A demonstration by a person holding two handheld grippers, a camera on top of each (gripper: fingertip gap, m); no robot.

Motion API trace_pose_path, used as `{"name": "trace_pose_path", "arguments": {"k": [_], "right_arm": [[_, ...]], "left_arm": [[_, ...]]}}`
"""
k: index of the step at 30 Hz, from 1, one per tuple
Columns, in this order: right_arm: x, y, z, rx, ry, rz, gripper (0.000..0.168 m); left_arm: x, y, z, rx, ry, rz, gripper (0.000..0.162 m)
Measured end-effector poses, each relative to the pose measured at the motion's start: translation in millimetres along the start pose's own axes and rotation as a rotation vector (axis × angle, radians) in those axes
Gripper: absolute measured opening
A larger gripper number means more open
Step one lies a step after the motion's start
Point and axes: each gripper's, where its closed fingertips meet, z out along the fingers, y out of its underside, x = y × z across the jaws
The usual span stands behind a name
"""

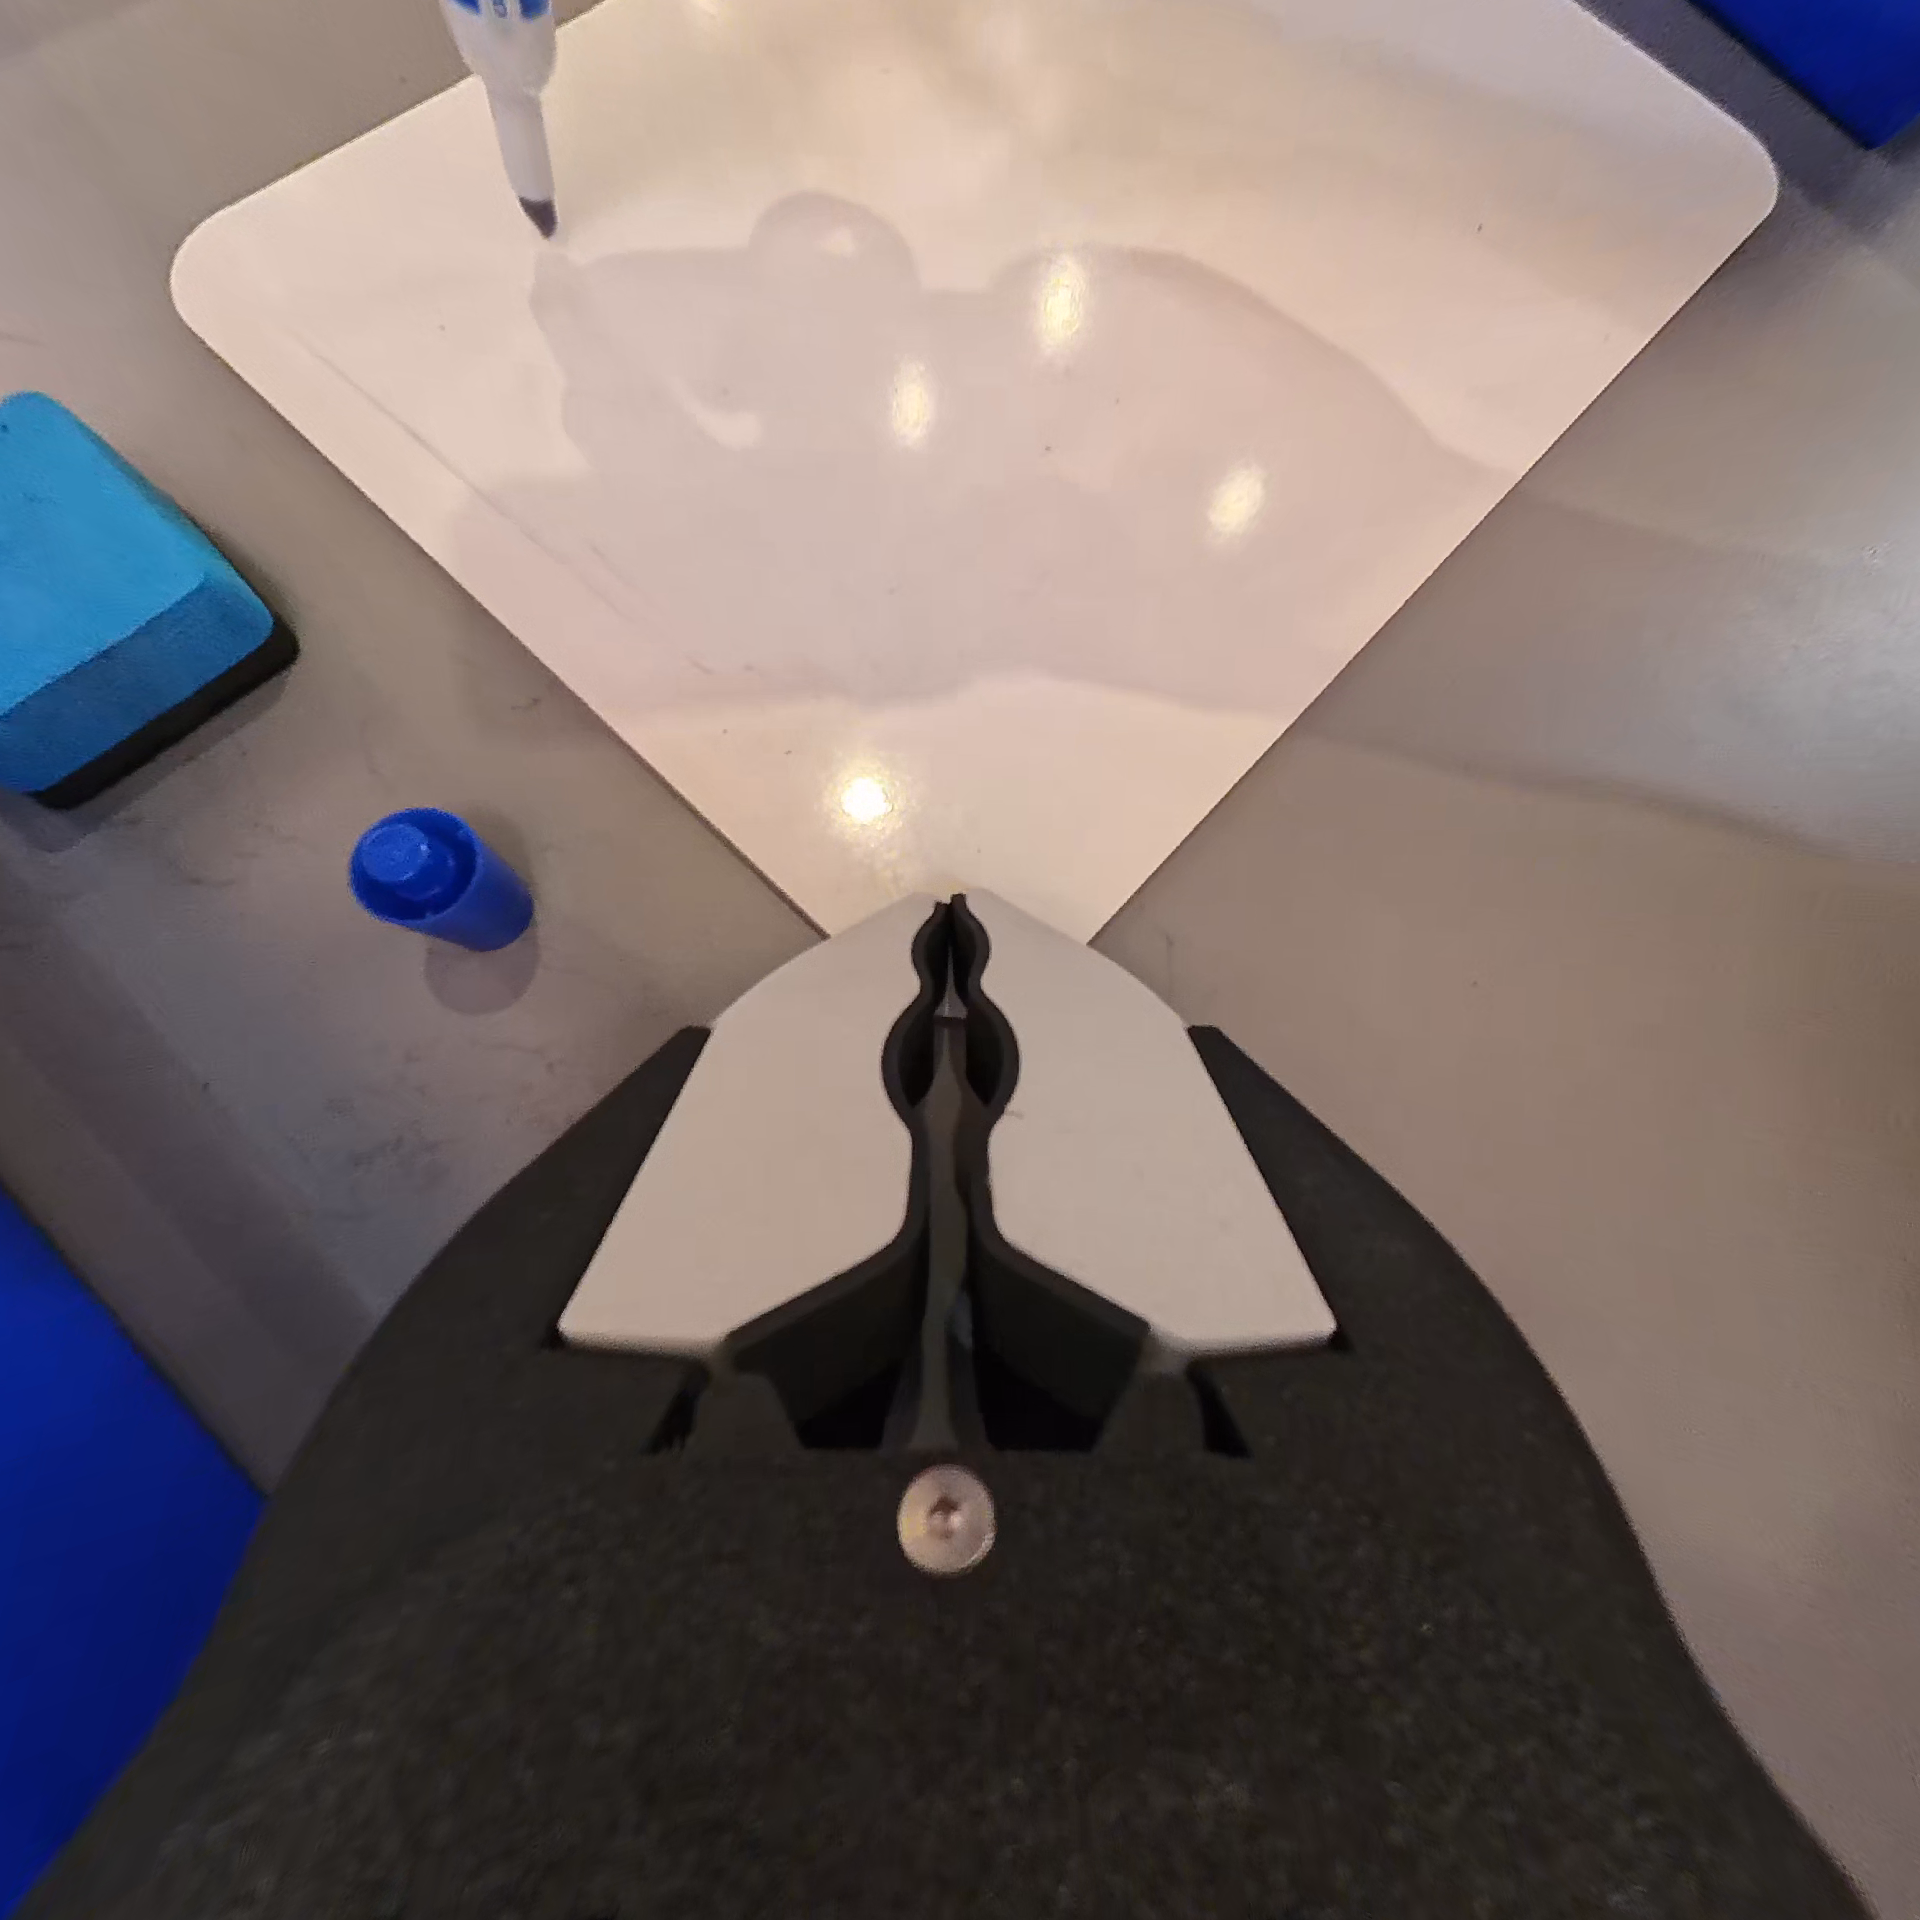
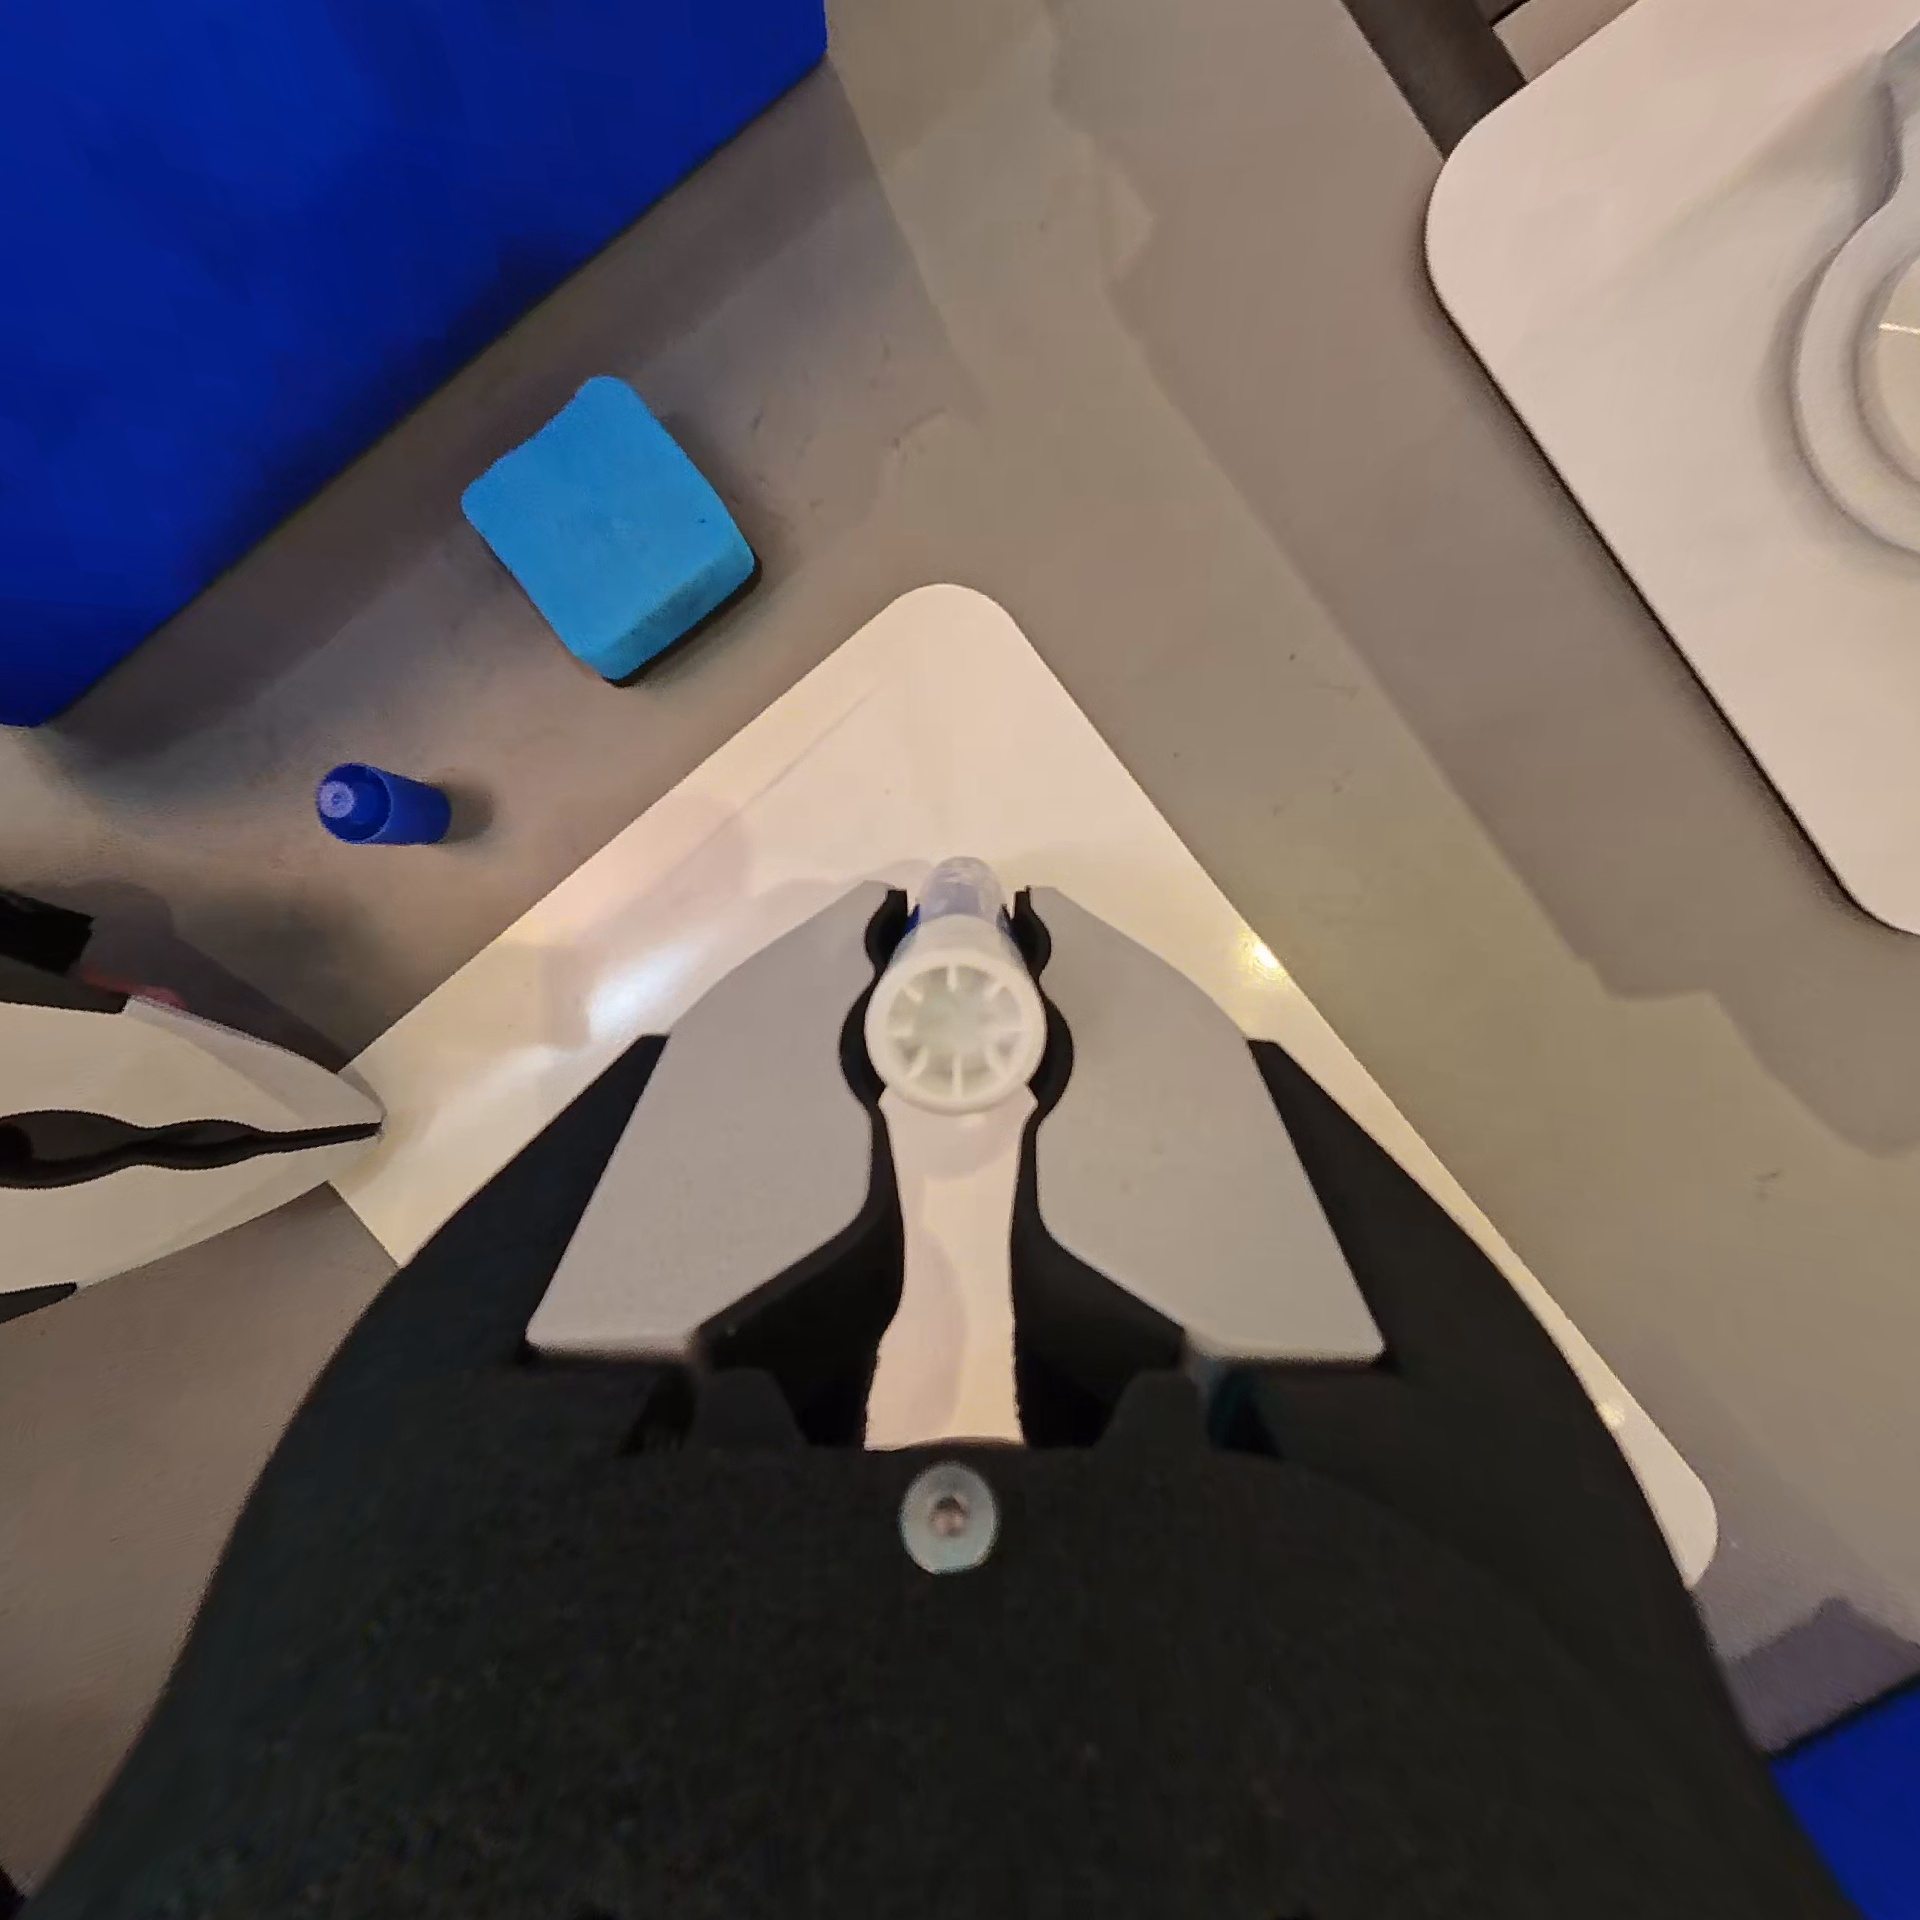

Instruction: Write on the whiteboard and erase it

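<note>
A white whiteboard (image 1: 935,468) lies flat on the grey table, blank; it also shows in the right wrist view (image 2: 935,748). My right gripper (image 2: 958,914) is shut on a white marker (image 2: 951,1023), held upright over the board. In the left wrist view the marker (image 1: 520,114) has its dark tip at the board's far left corner. My left gripper (image 1: 956,909) is shut and empty at the board's near corner; it shows at the left edge of the right wrist view (image 2: 369,1127). A light blue eraser (image 1: 104,603) (image 2: 608,530) and the blue marker cap (image 1: 442,878) (image 2: 379,805) lie on the table left of the board.
A blue block (image 2: 312,260) stands beyond the eraser, with more blue at the left wrist view's lower left (image 1: 94,1507) and top right (image 1: 1829,52). A second white board (image 2: 1662,468) with a round white object (image 2: 1870,364) lies to the right.
</note>
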Motion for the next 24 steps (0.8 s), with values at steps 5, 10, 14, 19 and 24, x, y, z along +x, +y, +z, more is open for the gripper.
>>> {"name": "trace_pose_path", "arguments": {"k": [5,10,14,19,24], "right_arm": [[0,3,4,-0.01,0.011,-0.003,0.02],[1,-1,6,0.003,0.014,-0.001,0.02],[0,-6,9,0.005,0.012,-0.004,0.02],[-5,-14,14,-0.001,0.009,-0.022,0.02],[-13,-21,19,-0.006,-0.001,-0.04,0.02]], "left_arm": [[0,1,-1,0.0,0.004,-0.001,0.0],[0,1,-1,-0.001,0.003,0.0,0.0],[1,1,-1,-0.001,0.005,-0.001,0.0],[1,1,-1,-0.001,0.01,-0.006,0.0],[1,2,-2,-0.001,0.015,-0.008,0.0]]}}
